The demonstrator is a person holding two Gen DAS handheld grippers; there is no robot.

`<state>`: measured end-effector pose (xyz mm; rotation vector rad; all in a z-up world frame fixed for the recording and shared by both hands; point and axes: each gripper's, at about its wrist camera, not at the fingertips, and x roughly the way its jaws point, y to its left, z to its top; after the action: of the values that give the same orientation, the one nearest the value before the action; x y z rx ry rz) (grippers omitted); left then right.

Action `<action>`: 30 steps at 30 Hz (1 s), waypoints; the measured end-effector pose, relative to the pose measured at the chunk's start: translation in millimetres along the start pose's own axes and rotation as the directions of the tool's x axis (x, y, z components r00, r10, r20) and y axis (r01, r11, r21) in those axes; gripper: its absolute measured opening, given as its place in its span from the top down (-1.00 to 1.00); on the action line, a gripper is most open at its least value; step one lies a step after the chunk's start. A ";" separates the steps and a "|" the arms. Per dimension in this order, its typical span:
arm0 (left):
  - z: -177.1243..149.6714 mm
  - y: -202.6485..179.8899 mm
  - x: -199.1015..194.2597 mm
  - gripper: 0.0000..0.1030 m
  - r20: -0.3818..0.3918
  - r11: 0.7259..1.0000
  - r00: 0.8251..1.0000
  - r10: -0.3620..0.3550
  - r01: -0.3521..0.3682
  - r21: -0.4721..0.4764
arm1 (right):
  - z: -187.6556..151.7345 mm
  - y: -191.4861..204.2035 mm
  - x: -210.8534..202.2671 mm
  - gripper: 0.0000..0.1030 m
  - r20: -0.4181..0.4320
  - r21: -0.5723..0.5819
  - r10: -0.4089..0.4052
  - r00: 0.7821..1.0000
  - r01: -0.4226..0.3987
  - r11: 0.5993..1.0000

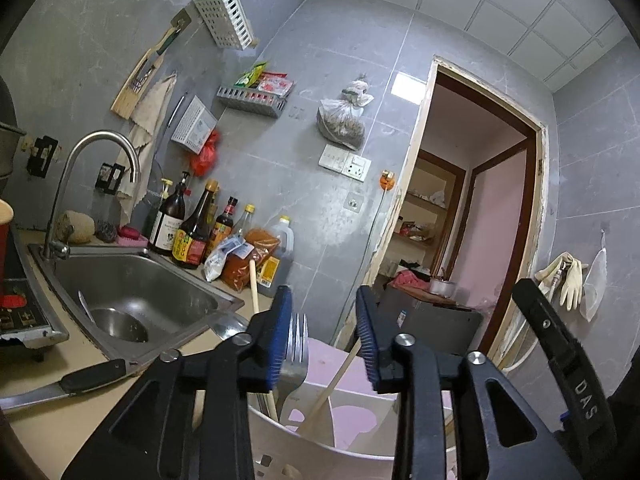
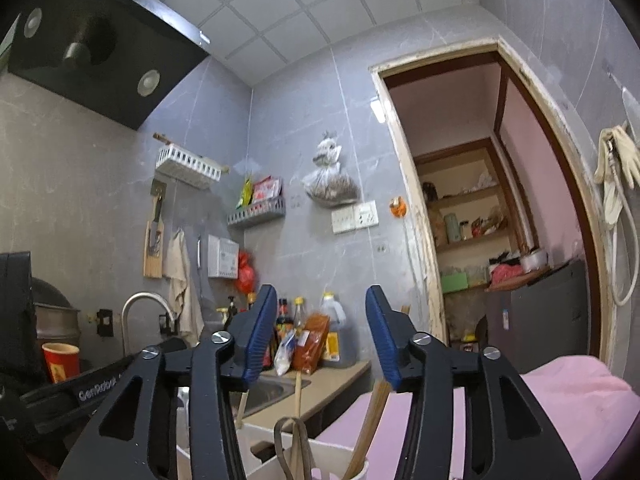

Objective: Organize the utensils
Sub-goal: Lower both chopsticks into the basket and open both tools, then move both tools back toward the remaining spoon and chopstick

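Both tongs (image 1: 324, 332) (image 2: 320, 332) parted, empty, above white holder (image 1: 320, 452) with fork (image 1: 296, 356), chopsticks (image 2: 370, 420).

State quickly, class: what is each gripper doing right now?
Left gripper: open, fork standing loose between its fingers.
Right gripper: open, holding nothing.

The left gripper (image 1: 324, 336) hangs over the white holder (image 1: 320, 440), its blue fingers (image 1: 280, 336) apart with a fork (image 1: 296, 356) standing in the holder just beside the left one, chopsticks (image 1: 332, 384) leaning beside it, and the sink (image 1: 132, 300) beyond to the left.
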<state>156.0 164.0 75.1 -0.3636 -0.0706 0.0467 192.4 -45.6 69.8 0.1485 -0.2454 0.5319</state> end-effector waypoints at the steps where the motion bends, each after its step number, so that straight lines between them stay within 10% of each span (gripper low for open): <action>1: 1.3 -0.1 -1.1 0.39 0.001 1.000 1.000 -0.004 0.004 -0.004 | 2.6 -0.9 -0.9 0.05 -0.003 -0.003 -0.005 1.000 0.005 1.000; 6: 5.3 -8.5 -7.7 0.04 0.002 0.999 0.999 -0.032 0.032 0.008 | 11.7 -14.1 -10.2 -0.47 -0.057 -0.008 -0.053 0.997 0.053 0.999; 17: -11.7 -48.3 -10.2 -0.66 -0.102 0.984 0.983 -0.150 0.159 0.085 | 34.8 -58.2 -56.6 -0.95 -0.122 -0.021 -0.184 0.975 0.183 0.983; 30: -55.9 -109.1 -12.4 -0.88 -0.387 0.928 0.900 -0.201 0.301 0.217 | 39.9 -109.5 -122.5 -1.00 -0.322 -0.121 -0.303 0.897 0.279 0.953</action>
<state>151.5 41.7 61.2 -0.0789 0.2508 -0.2687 139.3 -206.1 66.8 0.0206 0.0942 0.2414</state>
